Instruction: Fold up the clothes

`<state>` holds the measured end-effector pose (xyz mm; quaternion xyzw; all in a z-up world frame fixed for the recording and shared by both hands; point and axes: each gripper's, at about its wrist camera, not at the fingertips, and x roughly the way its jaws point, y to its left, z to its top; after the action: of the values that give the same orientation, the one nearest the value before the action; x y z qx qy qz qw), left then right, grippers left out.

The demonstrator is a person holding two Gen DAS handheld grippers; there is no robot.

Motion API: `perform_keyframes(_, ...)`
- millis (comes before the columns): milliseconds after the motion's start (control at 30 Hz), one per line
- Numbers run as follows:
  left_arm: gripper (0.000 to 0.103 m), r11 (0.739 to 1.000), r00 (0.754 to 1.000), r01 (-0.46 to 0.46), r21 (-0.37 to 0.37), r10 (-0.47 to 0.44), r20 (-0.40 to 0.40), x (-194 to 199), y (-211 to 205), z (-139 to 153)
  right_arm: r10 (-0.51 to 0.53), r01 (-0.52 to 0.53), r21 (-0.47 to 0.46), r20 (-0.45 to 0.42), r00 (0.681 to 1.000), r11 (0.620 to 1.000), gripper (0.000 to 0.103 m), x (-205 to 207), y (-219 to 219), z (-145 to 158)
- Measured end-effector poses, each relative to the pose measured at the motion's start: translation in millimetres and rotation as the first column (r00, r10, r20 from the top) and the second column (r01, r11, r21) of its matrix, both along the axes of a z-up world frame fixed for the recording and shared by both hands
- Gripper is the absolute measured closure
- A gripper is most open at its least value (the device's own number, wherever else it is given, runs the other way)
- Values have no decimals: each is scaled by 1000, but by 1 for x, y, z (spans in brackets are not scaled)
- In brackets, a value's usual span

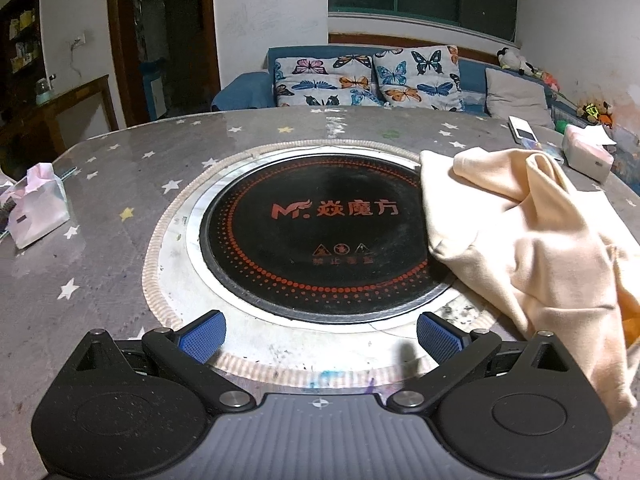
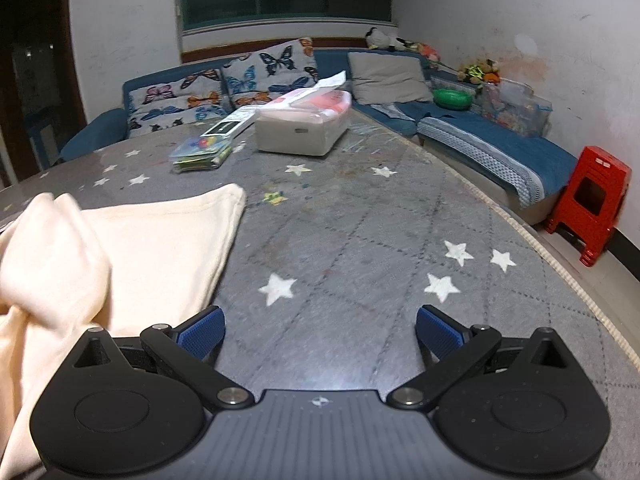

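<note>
A cream-coloured garment [image 1: 528, 248] lies crumpled on the grey star-patterned table [image 1: 120, 184], to the right of my left gripper [image 1: 320, 338]; its left edge overlaps the black round hotplate [image 1: 320, 236]. My left gripper is open and empty, above the hotplate's near rim. In the right wrist view the same garment [image 2: 120, 248] lies to the left of my right gripper [image 2: 320, 334], partly flat and partly bunched, reaching past the left finger. My right gripper is open and empty over the bare tablecloth [image 2: 360, 232].
A pink tissue pack [image 1: 36, 208] sits at the table's left. A tissue box [image 2: 302, 120], a clear case of small items [image 2: 202, 154] and a white remote [image 2: 230, 122] sit at the far side. A blue sofa [image 2: 480, 128] and a red stool [image 2: 590, 204] stand beyond the table.
</note>
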<state>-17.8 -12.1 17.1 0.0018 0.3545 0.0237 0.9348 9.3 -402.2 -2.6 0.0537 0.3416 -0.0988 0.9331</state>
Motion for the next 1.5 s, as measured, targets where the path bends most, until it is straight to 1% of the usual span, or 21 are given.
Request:
perform_keyframes(200, 0, 1000, 1000, 8, 2, -8, 10, -8, -11, 9, 48, -49, 34, 23, 999, 998, 0, -21, 9, 9)
perform_keyframes(433, 0, 1000, 999, 29, -11, -29, 14, -19, -25, 17, 111, -113, 32, 56, 992, 993, 0, -48, 27, 22)
perform_keyframes(800, 0, 998, 998, 55, -12, -55, 3, -33, -38, 20, 181, -187, 39, 116, 977, 982, 0, -84, 51, 37)
perform_keyframes(933, 0, 998, 998, 69, -15, -69, 1, -37, -43, 21, 201, -208, 49, 121, 972, 977, 0, -94, 57, 39)
perform_keyframes(1133, 0, 996, 996, 86, -15, -86, -3, -43, -48, 22, 230, -235, 32, 113, 967, 971, 0, -102, 69, 40)
perform_keyframes(1367, 0, 995, 995, 97, -19, -97, 4, -47, -53, 26, 257, -259, 7, 95, 962, 966, 0, -105, 81, 39)
perform_keyframes(1500, 0, 995, 995, 101, -25, -101, 10, -49, -55, 29, 269, -271, 10, 97, 958, 962, 0, -106, 85, 41)
